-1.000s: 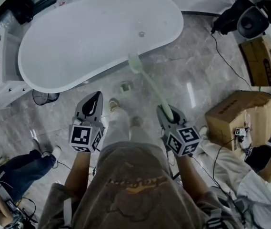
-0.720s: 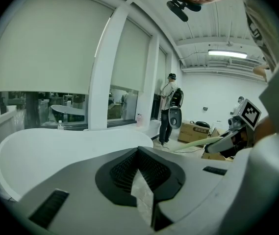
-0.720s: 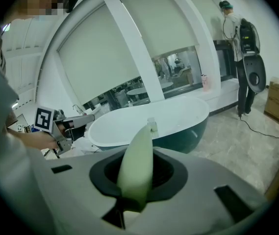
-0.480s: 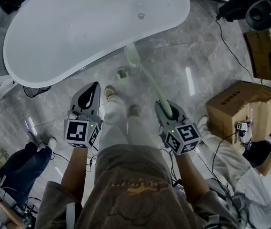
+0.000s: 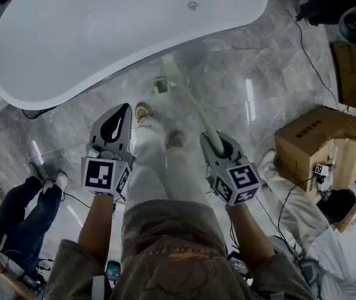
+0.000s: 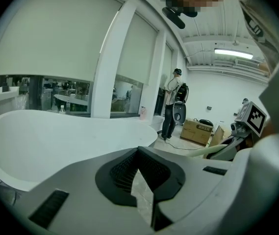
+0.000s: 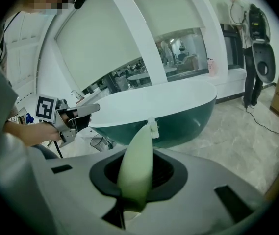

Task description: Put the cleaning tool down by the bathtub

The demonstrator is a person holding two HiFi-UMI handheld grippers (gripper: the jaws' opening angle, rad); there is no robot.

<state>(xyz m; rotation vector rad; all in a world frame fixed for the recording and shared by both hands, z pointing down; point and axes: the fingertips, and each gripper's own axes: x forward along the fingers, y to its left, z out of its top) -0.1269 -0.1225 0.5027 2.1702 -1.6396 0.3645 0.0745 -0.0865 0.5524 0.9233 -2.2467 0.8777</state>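
Pinching the pale green brush (image 5: 194,107) by the near end of its handle, the right hand-held gripper (image 5: 214,137) has its jaws closed on it from both sides, and the handle runs straight out between them. The brush is held in the air and slants forward toward the tub (image 5: 102,36). Its head, with short white bristles, sits just in front of the tub's outer wall, below the rim; whether it touches the wall cannot be told.

The left hand-held gripper (image 5: 126,107) is beside the right one and well apart from the brush. Its jaw tips are pressed together with nothing between them, and only floor (image 5: 271,74) shows through the gap behind the tips. Both point at the near side of the tub.

The person's shoes (image 5: 143,112) stand on the grey marble floor between the two. A small green thing (image 5: 161,85) lies on the floor near the brush head. Boxes (image 5: 315,144) stand at the right, and another person's legs (image 5: 21,208) show at the lower left.
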